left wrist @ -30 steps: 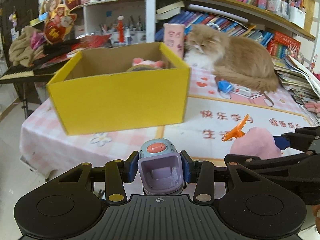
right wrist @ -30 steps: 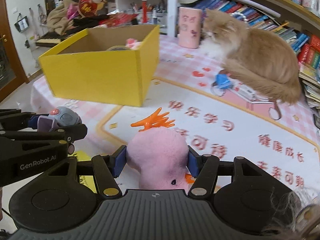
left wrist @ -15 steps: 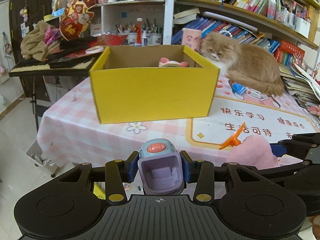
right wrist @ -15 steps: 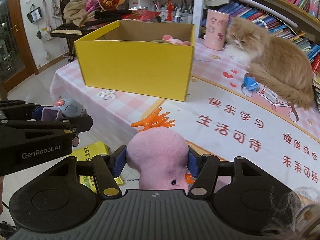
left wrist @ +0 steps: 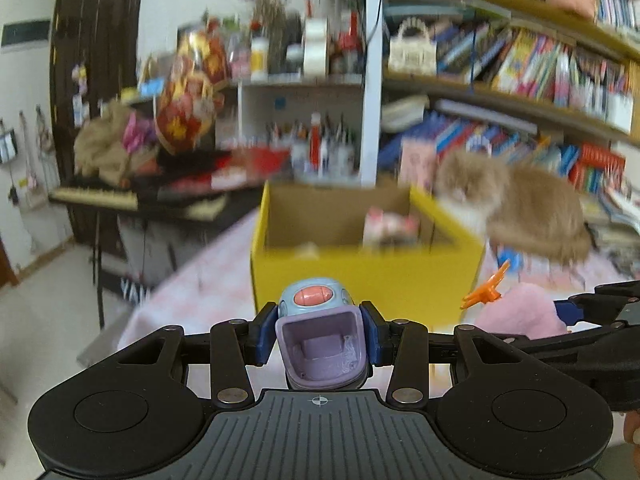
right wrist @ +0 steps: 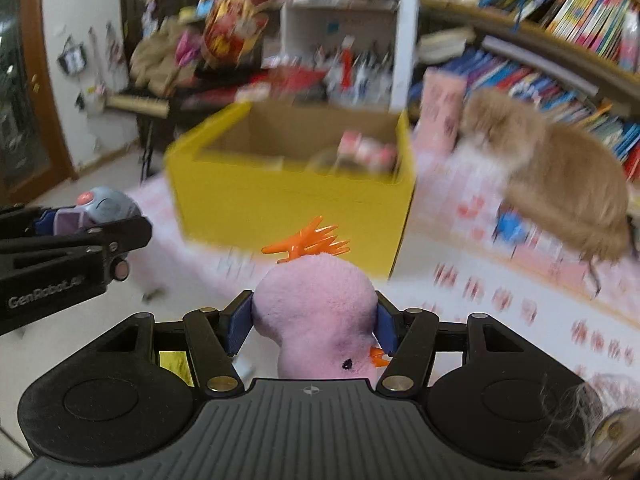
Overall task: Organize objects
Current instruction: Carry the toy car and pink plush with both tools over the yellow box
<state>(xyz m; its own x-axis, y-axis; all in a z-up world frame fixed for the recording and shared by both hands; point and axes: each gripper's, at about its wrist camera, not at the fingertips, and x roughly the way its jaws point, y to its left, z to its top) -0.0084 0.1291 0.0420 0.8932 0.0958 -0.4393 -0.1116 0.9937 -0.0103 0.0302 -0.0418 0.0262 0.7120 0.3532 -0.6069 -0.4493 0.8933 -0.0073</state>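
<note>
My left gripper (left wrist: pixel 320 334) is shut on a small blue and purple toy (left wrist: pixel 320 340) with an orange button on top. My right gripper (right wrist: pixel 314 326) is shut on a pink plush bird (right wrist: pixel 316 320) with an orange plastic crest. Both are held in the air in front of an open yellow box (left wrist: pixel 360 280) on the pink checked table (right wrist: pixel 500 300). Inside the box (right wrist: pixel 288 196) lies a pink toy (right wrist: pixel 366 152) with other items I cannot make out. The left gripper with its toy (right wrist: pixel 100 210) shows at the left of the right wrist view, the plush (left wrist: pixel 516 312) at the right of the left wrist view.
A fluffy orange cat (right wrist: pixel 560 172) lies on the table right of the box, near a pink cup (right wrist: pixel 442 112) and a small blue object (right wrist: pixel 510 228). Bookshelves (left wrist: pixel 520 60) fill the back. A keyboard on a stand (left wrist: pixel 100 200) and cluttered shelving stand to the left.
Both grippers have risen and swung with their toys still held, so the box's inside shows more. The cat and box keep their places.
</note>
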